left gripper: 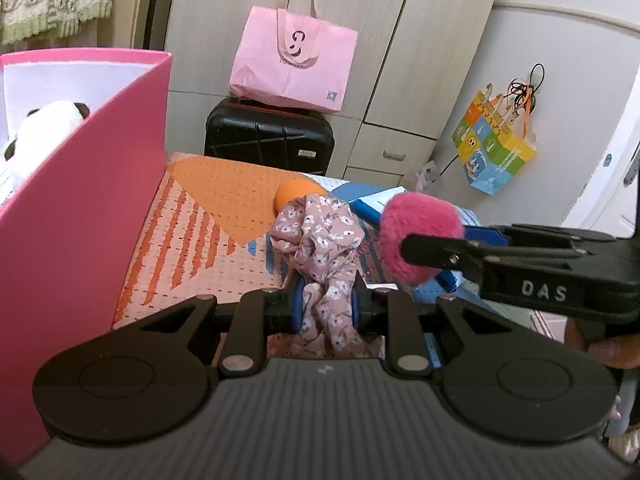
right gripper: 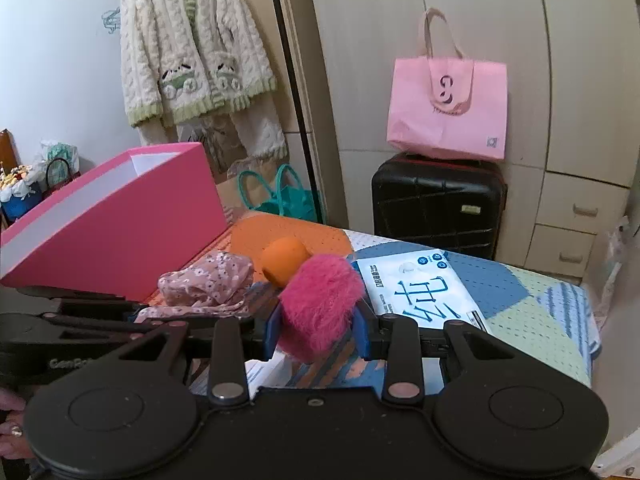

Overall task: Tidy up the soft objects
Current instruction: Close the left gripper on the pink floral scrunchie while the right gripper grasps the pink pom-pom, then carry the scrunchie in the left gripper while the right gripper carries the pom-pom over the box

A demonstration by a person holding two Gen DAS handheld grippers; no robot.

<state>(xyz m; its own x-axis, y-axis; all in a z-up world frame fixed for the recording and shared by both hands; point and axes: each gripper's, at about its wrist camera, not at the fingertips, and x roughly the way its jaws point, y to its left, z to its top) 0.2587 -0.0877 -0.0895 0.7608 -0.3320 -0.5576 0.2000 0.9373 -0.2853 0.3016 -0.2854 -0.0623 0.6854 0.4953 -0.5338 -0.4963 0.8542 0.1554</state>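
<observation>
A bed with a patchwork cover (right gripper: 536, 312) of orange, blue and pale green patches carries the things. A pink box (right gripper: 120, 224) stands on its left side. An orange ball (right gripper: 282, 258) lies toward the far middle. A white tissue pack (right gripper: 416, 284) with blue lettering lies flat on the blue patch to the ball's right.

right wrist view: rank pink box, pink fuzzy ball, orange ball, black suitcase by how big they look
1. pink box
2. black suitcase
3. pink fuzzy ball, though it sits closest to the camera, clamped in the right gripper, so its rank is unsure
4. orange ball, partly hidden
</observation>
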